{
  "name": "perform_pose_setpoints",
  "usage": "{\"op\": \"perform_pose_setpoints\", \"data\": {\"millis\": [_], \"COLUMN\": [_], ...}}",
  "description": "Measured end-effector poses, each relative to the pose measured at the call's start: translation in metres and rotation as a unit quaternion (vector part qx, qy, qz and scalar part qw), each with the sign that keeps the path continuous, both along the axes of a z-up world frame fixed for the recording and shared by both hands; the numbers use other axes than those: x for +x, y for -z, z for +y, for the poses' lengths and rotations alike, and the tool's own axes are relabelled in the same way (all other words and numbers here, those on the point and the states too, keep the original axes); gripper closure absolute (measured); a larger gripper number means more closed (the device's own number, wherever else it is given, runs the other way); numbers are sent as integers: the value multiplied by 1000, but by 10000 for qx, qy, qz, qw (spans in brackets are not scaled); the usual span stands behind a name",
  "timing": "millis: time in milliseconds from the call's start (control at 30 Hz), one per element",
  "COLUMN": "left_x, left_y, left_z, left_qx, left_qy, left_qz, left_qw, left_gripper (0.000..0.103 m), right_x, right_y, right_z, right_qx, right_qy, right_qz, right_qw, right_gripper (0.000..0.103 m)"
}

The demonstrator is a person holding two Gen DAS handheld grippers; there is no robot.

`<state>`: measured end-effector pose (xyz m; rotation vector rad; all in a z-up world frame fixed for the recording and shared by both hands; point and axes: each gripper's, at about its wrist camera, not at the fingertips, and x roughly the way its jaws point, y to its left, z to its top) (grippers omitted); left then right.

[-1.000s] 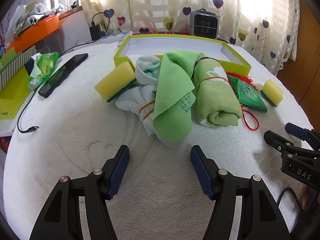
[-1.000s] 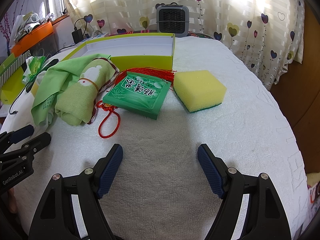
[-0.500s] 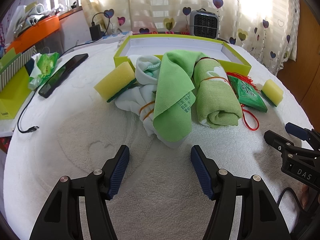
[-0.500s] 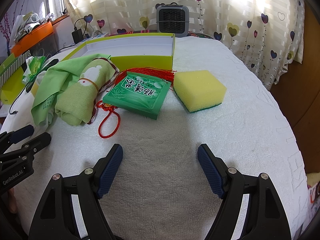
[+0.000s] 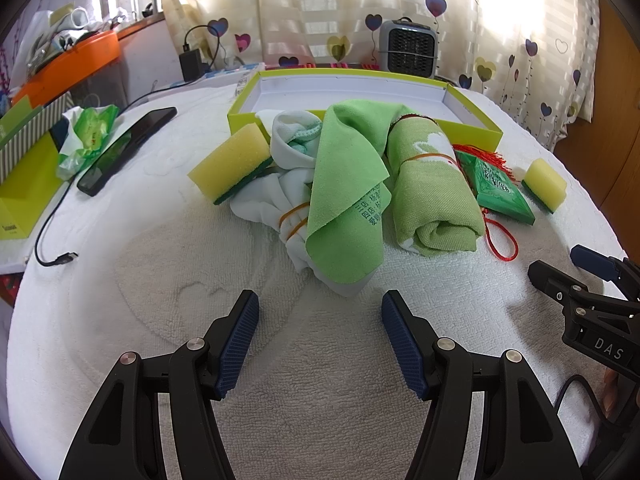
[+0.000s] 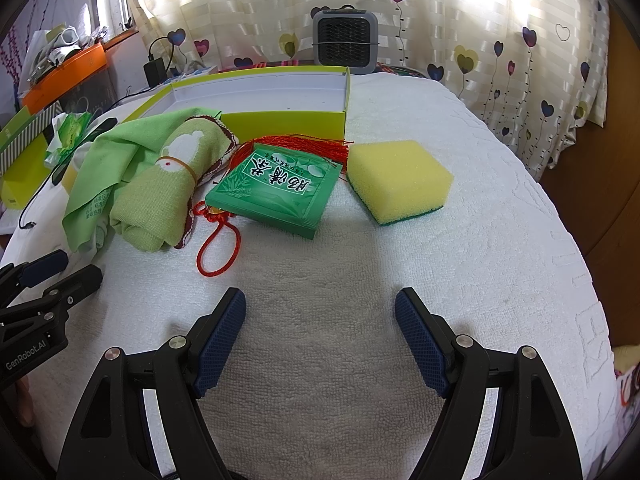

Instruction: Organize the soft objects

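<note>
Left tongs [image 5: 318, 312]: black arms with ribbed blue pads [image 5: 236, 344], jaws spread wide, nothing between them; held low and pointing forward. In the right wrist view the left tongs [image 6: 60, 268] enter from the left edge, seen side-on, fingers close together in that profile, tips apart from everything.

Right tongs [image 6: 320, 312]: same build, blue pads [image 6: 420, 344] set wide apart, holding nothing; held low and pointing forward. In the left wrist view the right tongs [image 5: 560, 268] enter from the right edge, side-on, one black fingertip and one blue pad showing.

The two tongs sit side by side, near each other, not touching.
</note>
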<state>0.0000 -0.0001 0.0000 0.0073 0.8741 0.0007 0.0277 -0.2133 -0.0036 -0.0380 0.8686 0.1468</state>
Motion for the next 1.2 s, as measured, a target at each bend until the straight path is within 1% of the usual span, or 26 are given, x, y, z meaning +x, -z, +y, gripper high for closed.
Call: {"op": "perform_pose_setpoints", "data": {"millis": [700, 833, 933, 1100, 1200], "left_x": [0, 0, -2, 0, 2], "left_y": [0, 0, -1, -2, -8], "left_z": [0, 1, 4, 6, 23], "left_qx": [1, -14, -74, -177, -569], "left_qy": [3, 62, 162, 402, 470], "left_qz": [1, 8, 14, 90, 110], "left_qw": [10000, 10000, 9998, 9990, 9972], "left_gripper": [39, 39, 39, 39, 39], "right_x": [0, 1, 1, 0, 1], "right_y": [0, 0, -1, -3, -7], "right_z": [0, 0, 0, -7, -14], "right_qx": [8, 12, 34, 252, 356], "right_qy": [0, -1, -22, -89, -45], "right_qz": [-1, 0, -1, -10, -69], "right_qw": [10000, 10000, 10000, 9996, 9993], "right_gripper": [26, 26, 25, 25, 25]}}
